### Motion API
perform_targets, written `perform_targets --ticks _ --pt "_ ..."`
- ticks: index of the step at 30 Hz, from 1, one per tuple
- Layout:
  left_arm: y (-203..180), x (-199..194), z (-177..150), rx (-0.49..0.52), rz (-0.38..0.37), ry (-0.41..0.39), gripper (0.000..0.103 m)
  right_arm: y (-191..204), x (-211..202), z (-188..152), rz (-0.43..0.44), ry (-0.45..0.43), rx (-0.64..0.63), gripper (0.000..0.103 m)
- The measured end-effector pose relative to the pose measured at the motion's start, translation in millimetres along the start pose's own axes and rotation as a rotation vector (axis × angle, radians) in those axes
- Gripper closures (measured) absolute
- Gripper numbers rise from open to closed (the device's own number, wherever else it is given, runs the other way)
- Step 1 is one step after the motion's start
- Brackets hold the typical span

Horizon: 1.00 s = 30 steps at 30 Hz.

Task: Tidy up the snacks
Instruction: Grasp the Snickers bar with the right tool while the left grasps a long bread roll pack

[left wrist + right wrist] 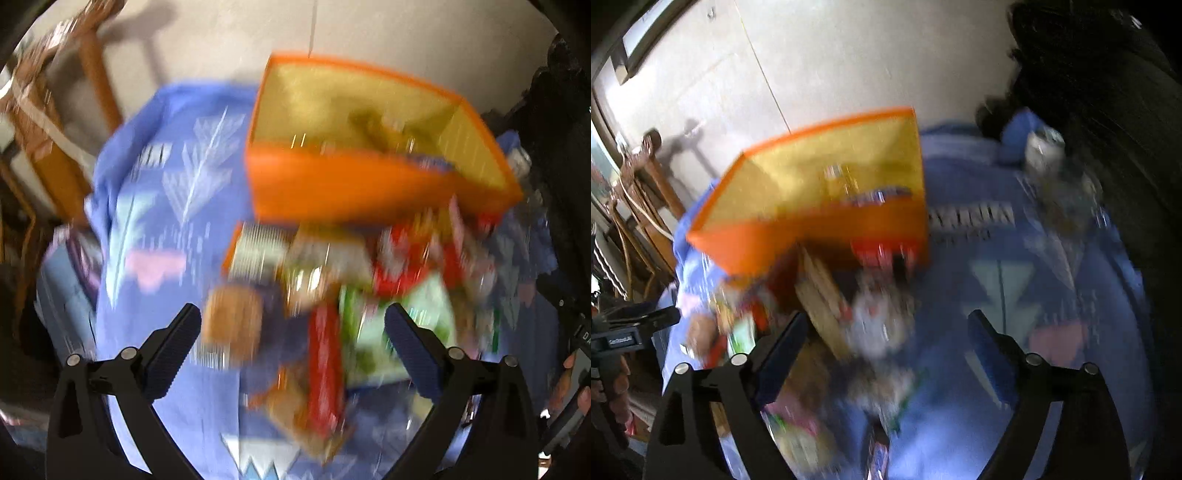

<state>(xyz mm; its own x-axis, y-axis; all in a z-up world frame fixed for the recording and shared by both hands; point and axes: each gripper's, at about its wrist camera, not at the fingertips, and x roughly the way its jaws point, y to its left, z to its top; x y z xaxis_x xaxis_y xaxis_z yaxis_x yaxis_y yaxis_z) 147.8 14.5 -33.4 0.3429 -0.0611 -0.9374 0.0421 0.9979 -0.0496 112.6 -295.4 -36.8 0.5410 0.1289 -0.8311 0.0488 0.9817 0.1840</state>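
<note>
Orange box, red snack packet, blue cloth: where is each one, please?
orange box [332,192], left wrist view, front wall.
red snack packet [325,365], left wrist view, middle of wrapper.
blue cloth [1015,254], right wrist view, bare patterned part.

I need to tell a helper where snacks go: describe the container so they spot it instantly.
Look at the blue patterned cloth covering the surface. At its far side, near the pale wall, stands an open-topped box, behind the loose snack pile. Only it is bright orange outside and yellow inside.
</note>
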Motion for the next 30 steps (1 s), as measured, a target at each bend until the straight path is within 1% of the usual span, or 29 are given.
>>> perform_targets --ticks 2,5,8,10,11,12,13,14,15,16,17,18,21,22,24,28,30 --pt "6.0 8.5 -30.5 -0.028 0.004 0.058 0.005 -4.1 2.6 -22.0 -0.007 0.047 0.015 0.014" --pt "7.8 21.9 -65.7 -0.057 0.006 0.127 0.005 -4.7 2.6 -49.1 -0.007 0.104 0.019 0.014" --pt "1.2 35.3 -90.2 -0.058 0.001 0.182 0.005 -2.1 -2.1 -63.6 -0.007 0.120 0.006 0.014" --pt "-3.4 42.3 -97.2 -0.062 0.001 0.195 0.006 -0.5 -4.7 -69.0 -0.005 0.125 -0.003 0.014" --pt "-4.3 45.1 -99.3 -0.072 0.003 0.193 0.009 2.3 -6.5 -71.6 -0.003 0.126 -0.008 0.014" --pt "-4.7 47.0 -100.5 -0.078 -0.004 0.192 0.029 4.1 -7.6 -73.5 0.005 0.129 -0.011 0.014" --pt "-5.5 52.2 -101.7 -0.082 -0.056 0.209 0.039 6.5 -7.9 -75.0 0.014 0.136 -0.018 0.014" --pt "-5.2 54.9 -102.0 -0.084 -0.054 0.221 0.049 8.6 -8.1 -76.8 0.016 0.142 -0.026 0.014" --pt "-4.2 55.6 -103.4 -0.086 -0.034 0.220 0.053 10.2 -8.1 -80.2 0.017 0.151 -0.034 0.014" --pt "-2.1 53.5 -106.5 -0.092 -0.041 0.211 0.056 11.2 -8.0 -82.6 0.020 0.158 -0.040 0.014" --pt "-0.5 51.3 -108.3 -0.097 -0.055 0.207 0.068 11.7 -6.3 -85.9 0.031 0.171 -0.045 0.014" --pt "2.0 49.6 -110.4 -0.103 -0.066 0.210 0.074 12.0 -5.4 -88.9 0.036 0.180 -0.046 0.014" --pt "13.3 42.4 -119.5 -0.117 -0.095 0.206 0.079 10.7 -0.3 -95.7 0.039 0.208 -0.043 0.014" --pt "18.3 36.4 -123.4 -0.124 -0.120 0.194 0.079 9.5 1.7 -97.1 0.041 0.212 -0.039 0.014" --pt "25.9 24.8 -128.6 -0.123 -0.138 0.170 0.080 7.7 4.5 -99.2 0.036 0.216 -0.035 0.014" --pt "37.8 11.6 -137.3 -0.127 -0.136 0.148 0.080 4.2 16.5 -104.8 0.015 0.252 -0.031 0.014" --pt "42.7 8.9 -140.9 -0.127 -0.122 0.139 0.080 5.8 22.4 -108.5 0.003 0.270 -0.047 0.014"
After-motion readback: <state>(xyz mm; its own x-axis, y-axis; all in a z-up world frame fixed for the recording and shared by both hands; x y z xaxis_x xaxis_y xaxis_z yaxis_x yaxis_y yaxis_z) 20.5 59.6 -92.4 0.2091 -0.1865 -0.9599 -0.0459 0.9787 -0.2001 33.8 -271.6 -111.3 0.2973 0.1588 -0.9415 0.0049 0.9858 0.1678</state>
